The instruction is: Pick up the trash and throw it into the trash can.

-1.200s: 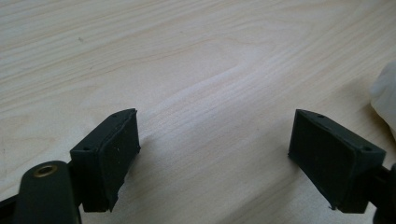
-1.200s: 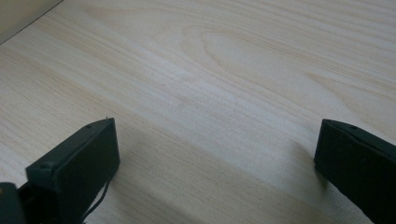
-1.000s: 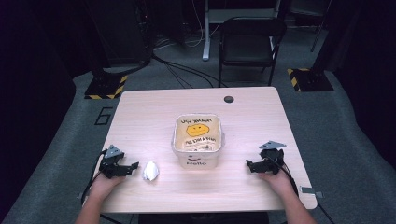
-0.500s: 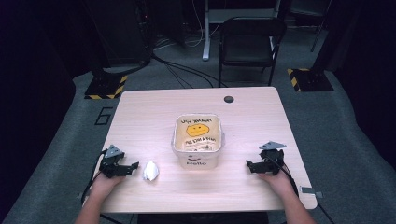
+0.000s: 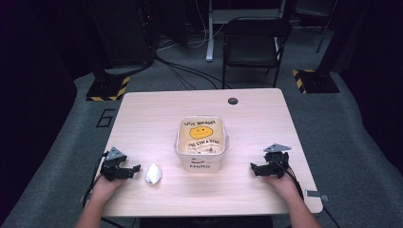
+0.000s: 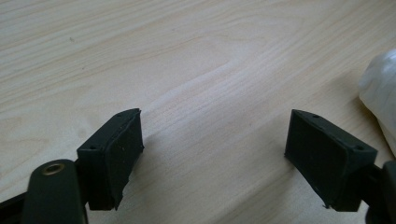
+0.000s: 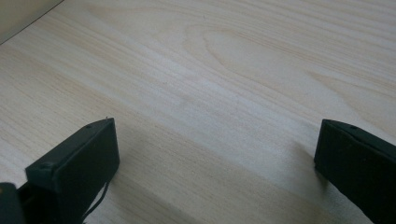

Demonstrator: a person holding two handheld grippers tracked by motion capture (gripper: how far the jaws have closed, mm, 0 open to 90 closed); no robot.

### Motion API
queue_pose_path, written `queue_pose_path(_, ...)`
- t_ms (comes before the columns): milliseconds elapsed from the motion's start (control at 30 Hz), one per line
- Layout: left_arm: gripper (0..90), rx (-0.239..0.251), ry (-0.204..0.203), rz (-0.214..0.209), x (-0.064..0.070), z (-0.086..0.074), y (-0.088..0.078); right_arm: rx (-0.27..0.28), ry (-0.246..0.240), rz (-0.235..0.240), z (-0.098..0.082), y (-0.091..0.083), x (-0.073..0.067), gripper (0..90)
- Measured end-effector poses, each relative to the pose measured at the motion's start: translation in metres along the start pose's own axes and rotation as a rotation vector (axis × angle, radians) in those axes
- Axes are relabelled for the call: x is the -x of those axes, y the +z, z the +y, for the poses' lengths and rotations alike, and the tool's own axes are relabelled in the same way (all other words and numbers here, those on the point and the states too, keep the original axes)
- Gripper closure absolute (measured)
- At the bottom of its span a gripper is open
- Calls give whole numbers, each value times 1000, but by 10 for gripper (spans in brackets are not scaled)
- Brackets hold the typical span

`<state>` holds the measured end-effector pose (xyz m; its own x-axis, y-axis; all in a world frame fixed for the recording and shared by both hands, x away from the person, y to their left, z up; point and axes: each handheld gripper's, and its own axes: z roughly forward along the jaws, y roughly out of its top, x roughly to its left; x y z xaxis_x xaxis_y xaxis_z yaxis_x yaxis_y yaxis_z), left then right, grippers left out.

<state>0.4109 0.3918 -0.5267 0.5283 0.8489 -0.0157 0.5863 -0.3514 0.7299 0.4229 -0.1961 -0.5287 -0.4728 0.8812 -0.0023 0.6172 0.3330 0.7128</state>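
Observation:
A small crumpled white lump [image 5: 153, 174] lies on the wooden table [image 5: 157, 118] near its front left. My left gripper [image 5: 135, 169] rests on the table just left of it and points at it. In the left gripper view its jaws [image 6: 215, 149] stand apart over bare wood with nothing between them, and the white lump [image 6: 380, 98] sits beyond the right jaw. These jaws have just been closing a little. A white square tub [image 5: 199, 164] with a yellow face and "Hello" on it stands mid-table. My right gripper [image 5: 255, 169] rests right of the tub, open [image 7: 215, 163] and holding nothing.
A dark round hole [image 5: 233, 100] sits near the table's far edge. A black chair [image 5: 256, 42] and cables stand on the floor beyond it. The tub's pale wall [image 7: 18, 11] shows at the top left corner of the right gripper view.

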Motion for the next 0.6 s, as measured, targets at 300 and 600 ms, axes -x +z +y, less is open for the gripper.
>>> queue_pose_path(300,227,26,-46,-18,-1,2,-12,0,0,0,0,0,0,0)
queue_pose_path(600,249,24,-46,3,9,11,-33,0,0,0,0,0,0,0)
